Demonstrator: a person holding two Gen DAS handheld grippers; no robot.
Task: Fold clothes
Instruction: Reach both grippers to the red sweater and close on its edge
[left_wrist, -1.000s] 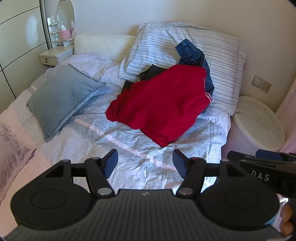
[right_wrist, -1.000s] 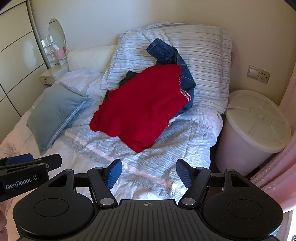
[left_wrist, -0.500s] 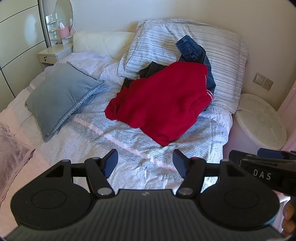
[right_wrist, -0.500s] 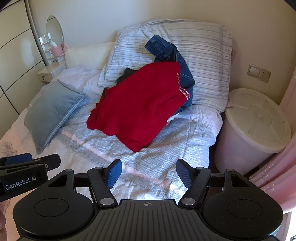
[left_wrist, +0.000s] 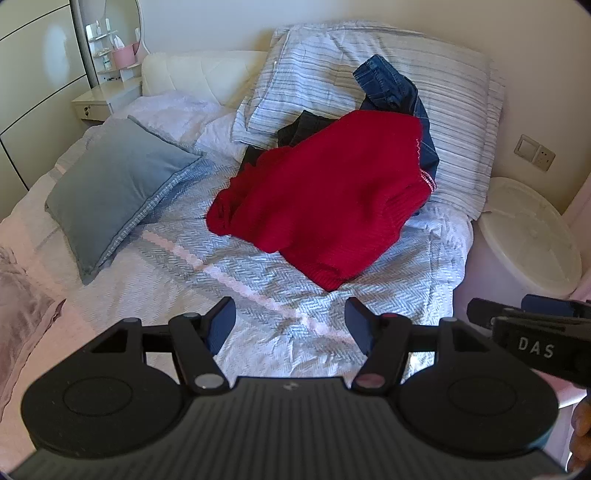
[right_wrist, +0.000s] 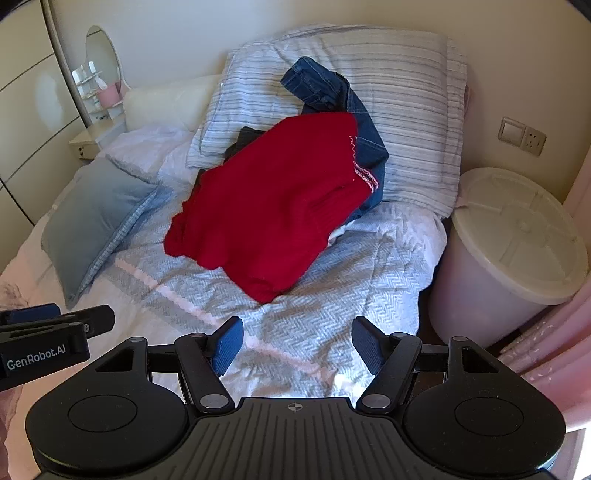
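The left gripper (left_wrist: 291, 326), black with blue pads, hangs with its jaws apart and nothing between them, above the near part of the bed. The right gripper (right_wrist: 297, 343), of the same make, stands just as wide and just as empty beside it, nearer the bed's right edge. Both point down at the pale blue herringbone-weave bedspread (left_wrist: 295, 291), which lies bare and rumpled under them.

Beyond that bare stretch, toward the head of the bed, lies the heap to be folded: a red knitted sweater (left_wrist: 332, 192) spread loosely on top, its ribbed hem nearest the grippers. Under it show a dark, nearly black garment (left_wrist: 295, 129) and a pair of blue denim jeans (right_wrist: 332, 88), which climb up onto the large striped pillow (right_wrist: 406, 92) propped at the headboard. A grey-blue square cushion (left_wrist: 118, 184) rests near the left edge of the bed.

I judge this to be the approach, with no folding begun. The next move calls for reaching the sweater's near hem, pinching it at two separated points, and drawing it onto the bare bedspread without dragging the clothes beneath.
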